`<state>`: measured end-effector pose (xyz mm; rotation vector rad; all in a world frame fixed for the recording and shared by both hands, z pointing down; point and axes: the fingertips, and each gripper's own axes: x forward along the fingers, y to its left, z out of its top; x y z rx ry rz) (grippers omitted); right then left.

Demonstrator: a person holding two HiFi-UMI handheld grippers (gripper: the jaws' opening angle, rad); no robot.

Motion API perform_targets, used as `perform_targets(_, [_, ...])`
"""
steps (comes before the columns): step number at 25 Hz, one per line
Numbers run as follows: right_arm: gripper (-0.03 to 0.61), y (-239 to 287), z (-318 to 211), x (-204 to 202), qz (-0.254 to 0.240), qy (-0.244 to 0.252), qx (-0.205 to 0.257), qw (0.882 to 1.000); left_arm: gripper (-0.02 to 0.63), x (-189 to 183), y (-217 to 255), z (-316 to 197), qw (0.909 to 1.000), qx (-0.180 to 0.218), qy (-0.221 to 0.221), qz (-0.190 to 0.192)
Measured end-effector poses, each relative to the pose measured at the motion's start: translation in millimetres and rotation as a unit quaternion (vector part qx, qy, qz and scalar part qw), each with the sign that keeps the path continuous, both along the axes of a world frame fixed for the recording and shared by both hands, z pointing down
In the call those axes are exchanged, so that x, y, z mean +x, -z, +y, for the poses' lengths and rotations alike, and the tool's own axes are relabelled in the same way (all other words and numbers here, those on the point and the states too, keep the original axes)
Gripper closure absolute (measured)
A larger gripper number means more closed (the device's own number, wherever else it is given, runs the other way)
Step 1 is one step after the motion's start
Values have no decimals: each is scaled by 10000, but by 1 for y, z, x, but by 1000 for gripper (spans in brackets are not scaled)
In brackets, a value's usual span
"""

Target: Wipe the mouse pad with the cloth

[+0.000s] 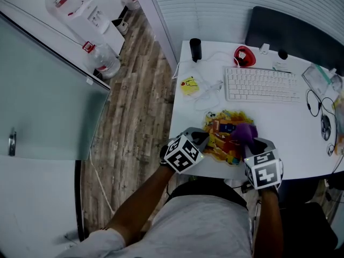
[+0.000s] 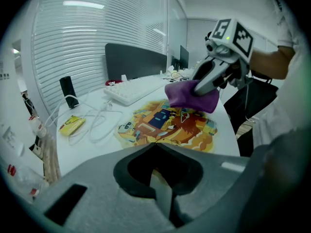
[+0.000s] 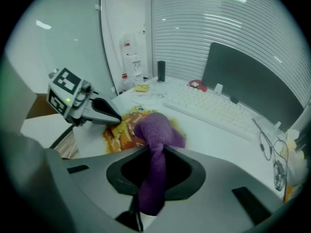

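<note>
Fingers [image 3: 92, 188] of the right gripper [image 3: 150, 149] are clamped on the purple cloth [image 3: 154, 132], which bunches out past their tips over the colourful mouse pad [image 2: 180, 127] near the table's [image 1: 290, 122] front edge; the left gripper's [image 2: 155, 143] fingers are closed together, tips at the pad's left edge

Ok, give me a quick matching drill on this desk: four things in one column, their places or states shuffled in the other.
Things:
1. cloth
2. pad
3. keyboard
4. black cylinder

Places or states:
a. upright at the desk's far left corner
b. clamped in the right gripper
c. flat at the desk's near edge
d. just behind the pad

Pairs: 1-b, 2-c, 3-d, 4-a
</note>
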<state>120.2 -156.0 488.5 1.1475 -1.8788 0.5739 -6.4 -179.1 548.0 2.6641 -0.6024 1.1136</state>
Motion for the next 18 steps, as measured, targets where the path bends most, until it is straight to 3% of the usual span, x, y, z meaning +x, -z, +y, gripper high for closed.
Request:
perform_targets(4, [512,-1,17,-61,-423,545,-156,9975,598,0,0,0,10000,7,8,4])
perform_targets(8, [512,-13,22,-97,-339,1017,-207,9940,598,1,0,0,10000,13,-1,8])
perform_targets(13, [514,-25,23,-116,-42,1461,-289,9888,598,0,0,0,10000,7,-8,21])
perform_targets(18, [512,-29,23,-112,186,1587,-323,9866,598,0,0,0,10000,25,-16,15])
